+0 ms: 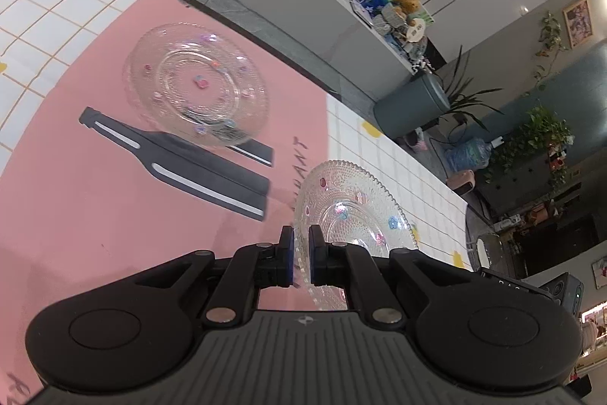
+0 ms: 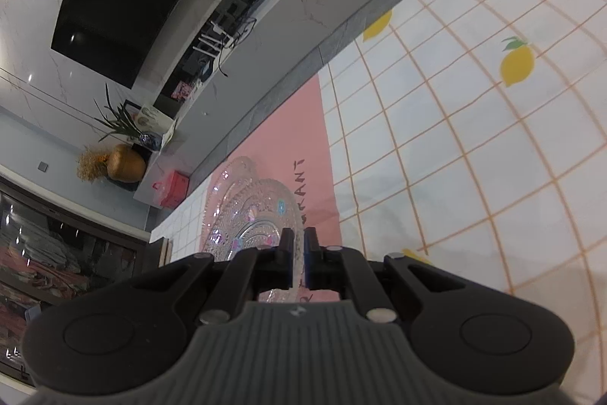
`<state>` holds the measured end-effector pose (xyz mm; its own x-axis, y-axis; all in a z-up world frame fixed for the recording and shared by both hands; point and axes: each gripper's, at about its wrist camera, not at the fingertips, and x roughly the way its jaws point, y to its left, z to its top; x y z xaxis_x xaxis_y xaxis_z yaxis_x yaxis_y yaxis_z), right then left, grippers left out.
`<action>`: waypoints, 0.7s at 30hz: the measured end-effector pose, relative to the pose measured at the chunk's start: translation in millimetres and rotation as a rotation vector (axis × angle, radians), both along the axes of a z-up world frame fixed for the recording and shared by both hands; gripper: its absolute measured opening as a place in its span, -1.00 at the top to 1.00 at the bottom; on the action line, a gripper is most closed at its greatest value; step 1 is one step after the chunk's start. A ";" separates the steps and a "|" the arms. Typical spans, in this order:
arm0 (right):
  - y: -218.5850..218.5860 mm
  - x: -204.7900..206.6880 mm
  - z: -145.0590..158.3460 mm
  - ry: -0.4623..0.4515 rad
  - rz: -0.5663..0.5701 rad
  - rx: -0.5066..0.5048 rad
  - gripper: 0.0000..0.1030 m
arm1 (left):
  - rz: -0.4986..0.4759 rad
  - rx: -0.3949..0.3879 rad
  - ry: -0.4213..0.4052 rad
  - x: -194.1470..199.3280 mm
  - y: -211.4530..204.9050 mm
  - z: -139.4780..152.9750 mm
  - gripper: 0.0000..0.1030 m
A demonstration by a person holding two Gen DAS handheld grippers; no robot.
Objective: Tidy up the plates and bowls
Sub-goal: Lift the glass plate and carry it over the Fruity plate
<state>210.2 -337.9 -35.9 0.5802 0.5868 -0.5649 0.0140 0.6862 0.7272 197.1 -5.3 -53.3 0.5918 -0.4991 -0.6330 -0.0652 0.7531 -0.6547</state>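
Two clear glass plates, round, with beaded texture and small coloured flowers. One plate (image 1: 197,84) flat on pink mat (image 1: 95,196) over checked lemon cloth (image 2: 474,139). Scalloped plate (image 1: 353,211) tilted, rim pinched by left gripper (image 1: 301,245). Right gripper (image 2: 298,245) clamped on a glass plate's rim (image 2: 246,211). Surface edge close behind.

**Right wrist view: glass plate held at its rim**

Right gripper (image 2: 297,243), black, jaws closed on the rim of a clear beaded glass plate (image 2: 250,211) with small coloured flower marks; plate tilted, extending left of the fingers; below it a pink mat (image 2: 296,135) with dark lettering; beside the mat a white grid tablecloth (image 2: 474,139) printed with yellow lemons; grey table edge (image 2: 341,40) beyond
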 end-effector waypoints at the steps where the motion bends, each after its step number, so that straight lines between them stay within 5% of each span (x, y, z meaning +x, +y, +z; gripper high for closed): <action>1: -2.7 -4.3 2.8 -0.002 -0.004 0.001 0.94 | -0.005 0.001 -0.005 -2.7 -1.9 3.0 0.86; 21: -94.3 -118.7 15.4 0.053 -0.217 0.023 0.93 | -0.228 0.100 -0.005 -47.8 -103.7 28.7 0.84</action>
<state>91.5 -432.2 -20.4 0.6643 0.4643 -0.5858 0.1983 0.6461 0.7370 149.4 -109.0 -24.7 0.4741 -0.5554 -0.6832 0.1168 0.8088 -0.5764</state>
